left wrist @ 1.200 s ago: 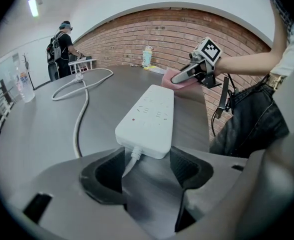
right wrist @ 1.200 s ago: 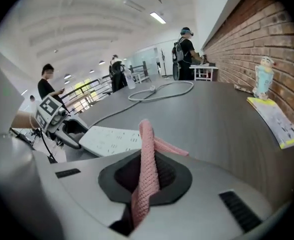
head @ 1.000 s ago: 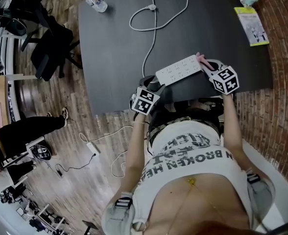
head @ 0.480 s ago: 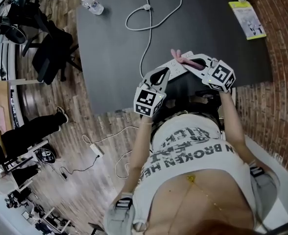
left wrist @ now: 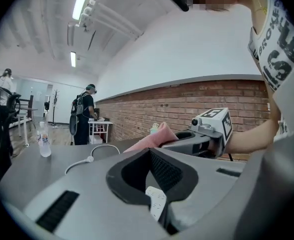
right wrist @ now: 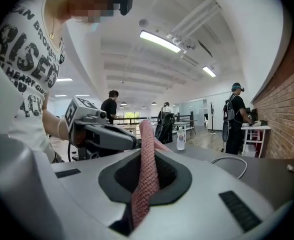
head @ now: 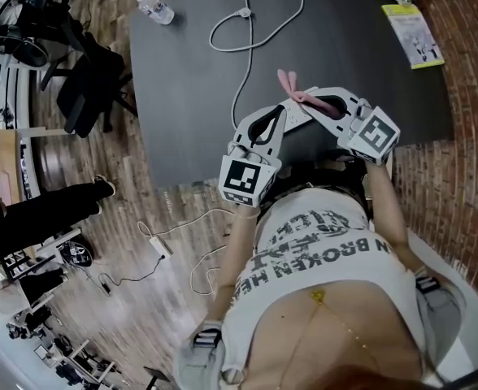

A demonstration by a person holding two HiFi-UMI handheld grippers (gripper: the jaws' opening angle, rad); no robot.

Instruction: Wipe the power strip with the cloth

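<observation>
Holding both things up over the near edge of the worktop (head: 190, 80), I am at the step just before the wiping itself. My left claw (left wrist: 150, 154) is closed on one end of the white power strip (left wrist: 156, 202), which shows between its jaws. The strip seems to be raised off the surface, and its cable (head: 243, 80) runs away to the far side of the worktop. My right claw (right wrist: 147, 154) is clamped on the pink cloth (right wrist: 146, 174), whose free end stands up beyond the jaws. The two claws are just beside each other, the cloth at the right of the strip. I cannot tell if cloth and strip already touch.

I judge that no stroke is made yet. The next move asks me to keep the left claw steady. Then I lay the loose part of the cloth flat on the socket face and draw it along the strip's length with light pressure, so the strip does not twist in the grip.
</observation>
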